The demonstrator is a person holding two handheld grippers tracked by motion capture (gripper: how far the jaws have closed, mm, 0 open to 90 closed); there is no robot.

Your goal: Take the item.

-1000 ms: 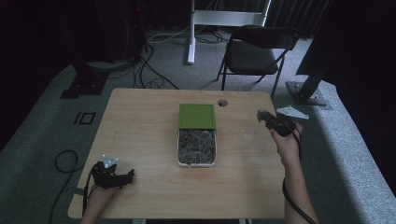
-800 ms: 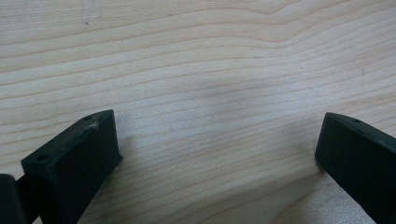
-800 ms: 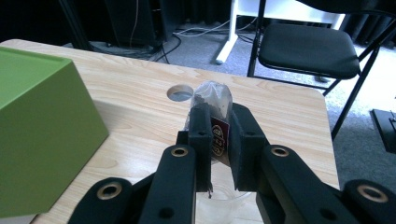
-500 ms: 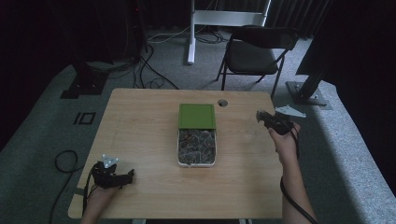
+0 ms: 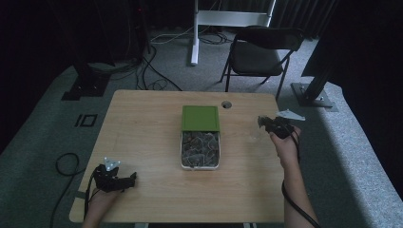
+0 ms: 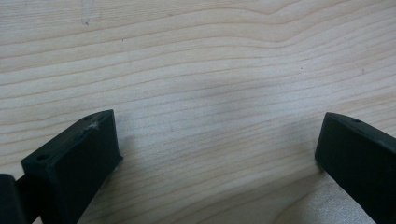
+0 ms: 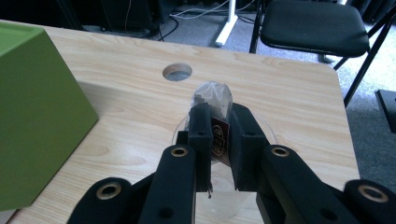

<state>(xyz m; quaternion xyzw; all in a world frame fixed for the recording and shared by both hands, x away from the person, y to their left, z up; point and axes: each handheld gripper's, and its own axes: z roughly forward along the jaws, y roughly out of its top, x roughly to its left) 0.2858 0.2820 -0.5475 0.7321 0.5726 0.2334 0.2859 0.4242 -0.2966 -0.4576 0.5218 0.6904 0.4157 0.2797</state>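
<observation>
Now, starting at your left: your left claw [image 5: 124, 180] rests low at the near left corner of the desk [image 5: 142, 133], well apart from everything else. In the left gripper view its two black jaws stand wide, with bare wood grain between them and nothing held.

At the middle of the desk sits the tray [image 5: 183, 156], a pale open box packed with small crumpled sachets [image 5: 200, 147]. Its green lid [image 5: 201, 117] lies at the far end, covering that part of the tray, and in the right gripper view the lid rises as a green block at the left edge. Just beyond the lid, toward the far edge, is a round cable hole [image 5: 226, 104] in the desk top.

At the right, your right claw [image 5: 261, 122] hangs over the desk near its right edge, its jaws pointing toward the tray. In the right gripper view the jaws are drawn in narrow and clamp a tea bag [image 7: 214, 100]: a clear pouch with grey-brown contents pokes out above the pads, and a dark red tag [image 7: 218, 143] shows in the slot between them. Directly under the claw stands a clear plastic cup [image 7: 224, 186], its rim visible around the jaws; the tea bag is above the cup's mouth, held clear of the wood. Beyond the desk, a black folding chair [image 5: 259, 52] stands on the grey floor.
</observation>
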